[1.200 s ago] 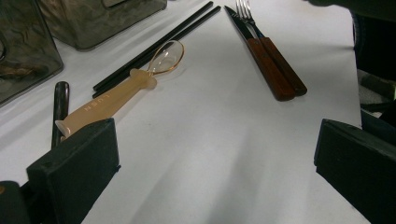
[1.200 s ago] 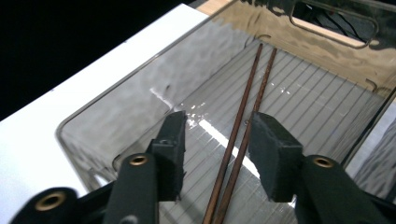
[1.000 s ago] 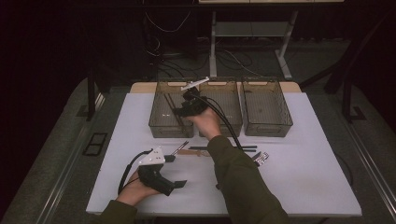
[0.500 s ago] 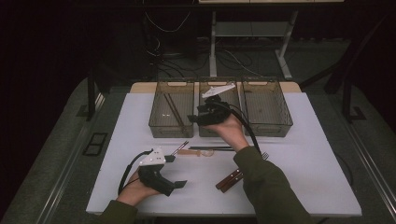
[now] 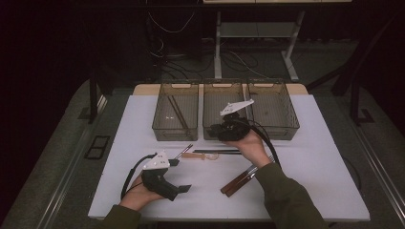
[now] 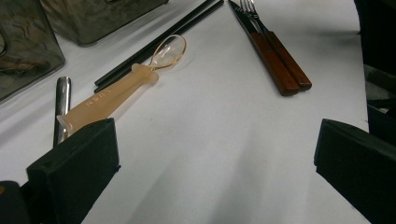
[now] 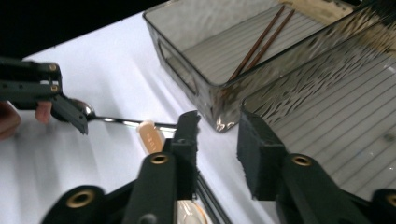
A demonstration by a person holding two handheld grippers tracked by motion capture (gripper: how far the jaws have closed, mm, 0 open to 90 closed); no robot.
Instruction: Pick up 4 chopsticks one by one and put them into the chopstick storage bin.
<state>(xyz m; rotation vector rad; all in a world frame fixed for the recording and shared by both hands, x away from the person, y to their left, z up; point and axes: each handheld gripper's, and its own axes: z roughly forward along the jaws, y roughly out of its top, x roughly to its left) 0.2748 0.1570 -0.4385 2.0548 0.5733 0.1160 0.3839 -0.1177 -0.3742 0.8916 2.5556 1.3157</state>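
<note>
Just in front of the middle bin (image 5: 224, 102), the right gripper (image 5: 228, 129) hangs above the white table (image 5: 315, 162) with nothing between its jaws; they have just been closing and now stand a little apart, empty, as the right gripper view (image 7: 215, 140) shows. Below it on the table lie a pair of black chopsticks (image 5: 222, 151) and, just beside them, a clear spoon with a pale plastic handle (image 5: 198, 155); in the left gripper view the spoon (image 6: 121, 91) lies against the chopsticks (image 6: 154, 44). A metal utensil handle (image 6: 61, 105) lies just beside the spoon's handle.

Nearer the person, a knife and fork with brown wooden handles (image 5: 241, 179) lie side by side, well clear of the bins. The left bin (image 5: 175, 117) holds two brown chopsticks (image 7: 261, 39), and a right bin (image 5: 274, 107) stands next to the middle one.

The left gripper (image 5: 184, 189) rests low at the table's near left, held in the left hand (image 5: 138, 195), its jaws spread wide over bare table, holding nothing.
</note>
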